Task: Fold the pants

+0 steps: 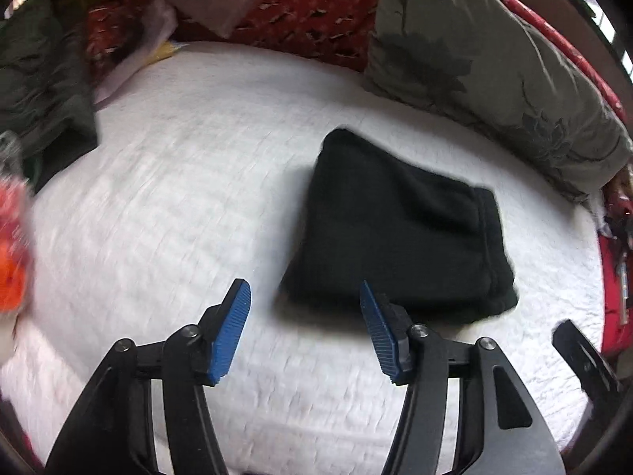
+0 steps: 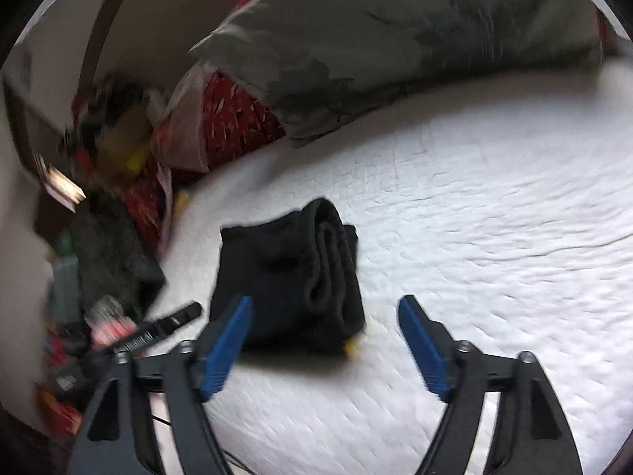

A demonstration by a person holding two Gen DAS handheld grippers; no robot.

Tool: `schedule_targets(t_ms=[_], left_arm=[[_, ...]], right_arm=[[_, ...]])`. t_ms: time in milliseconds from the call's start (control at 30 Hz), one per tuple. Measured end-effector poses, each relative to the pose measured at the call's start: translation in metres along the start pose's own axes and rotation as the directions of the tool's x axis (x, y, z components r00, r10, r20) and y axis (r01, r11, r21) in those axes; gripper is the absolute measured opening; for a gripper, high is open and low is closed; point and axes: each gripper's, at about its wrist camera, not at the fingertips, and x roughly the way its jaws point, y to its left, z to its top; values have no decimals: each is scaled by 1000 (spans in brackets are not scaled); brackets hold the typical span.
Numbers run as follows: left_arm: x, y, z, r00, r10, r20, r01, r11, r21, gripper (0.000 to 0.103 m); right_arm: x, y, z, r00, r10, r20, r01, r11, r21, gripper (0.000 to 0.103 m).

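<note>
Black pants (image 1: 399, 233) lie folded into a compact bundle on a white quilted bedspread (image 1: 190, 182). My left gripper (image 1: 304, 316) is open and empty, just in front of the bundle's near left corner. In the right wrist view the same folded pants (image 2: 292, 277) lie ahead, with stacked fold edges facing right. My right gripper (image 2: 326, 332) is open and empty, hovering just short of the bundle's near edge. A black part of the right gripper (image 1: 585, 356) shows at the lower right of the left wrist view.
A grey flower-print pillow (image 1: 494, 59) lies at the back right; it also shows in the right wrist view (image 2: 395, 31). A dark green garment (image 1: 43, 91) lies at the left. Red patterned fabric (image 1: 308, 8) and clutter (image 2: 118, 138) border the bedspread (image 2: 494, 237).
</note>
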Motion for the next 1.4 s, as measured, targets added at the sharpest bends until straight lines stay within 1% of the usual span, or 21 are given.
schedule_targets(t_ms=[33,100,133,167,300,367,433,533,600,633,700,867,967,1067,1167,1400], left_arm=[[0,-8,-5,1000,1,3,-1,1000,-5,57],[-10,-3,-23,1000,10,20,-10,1000,-30,57],[-11,-3,-28,1000,14,28,-13,999,-37,57],[-17,1,-35,999,19,42,-17,999,-48,57],[-34,8,-55,996,41,76,-36,997,-67,57],[-39,9,-61,995,47,84,-42,997,-70,57],[-47,6,-68,993,62,103,-55,996,-68,57],[-59,0,-78,985,79,152,-70,996,-64,57],[-67,-8,-84,976,99,192,-92,995,-47,57],[-69,-11,-86,975,103,199,-96,995,-40,57],[-73,-19,-89,972,95,213,-95,995,-11,57],[-80,-34,-94,970,66,232,-80,995,52,57],[-80,-40,-96,972,45,233,-65,995,80,57],[-80,-44,-98,974,21,225,-44,994,98,57],[-79,-48,-101,975,14,223,-40,993,113,57],[-78,-56,-106,979,3,204,-31,990,138,57]], right_arm=[[-7,5,-8,999,-32,3,32,999,-30,88],[-22,10,-26,994,-104,22,106,992,-74,92],[-30,15,-38,987,-160,27,162,983,-91,97],[-32,17,-39,983,-184,28,186,978,-97,103],[-56,25,-69,960,-276,56,281,951,-131,103],[-64,28,-78,953,-293,75,301,943,-144,103],[-75,31,-90,943,-313,117,329,931,-160,103],[-86,36,-101,922,-344,175,374,909,-185,103],[-94,39,-106,921,-338,195,374,906,-200,103],[-97,40,-107,922,-330,201,369,906,-206,103],[-102,41,-110,926,-311,212,356,908,-220,103],[-108,38,-114,926,-297,233,347,914,-213,103],[-111,30,-113,926,-295,236,343,919,-194,103],[-116,25,-114,917,-307,254,355,920,-169,103],[-120,19,-113,914,-307,265,353,924,-145,103],[-121,10,-115,914,-318,251,354,928,-116,103]])
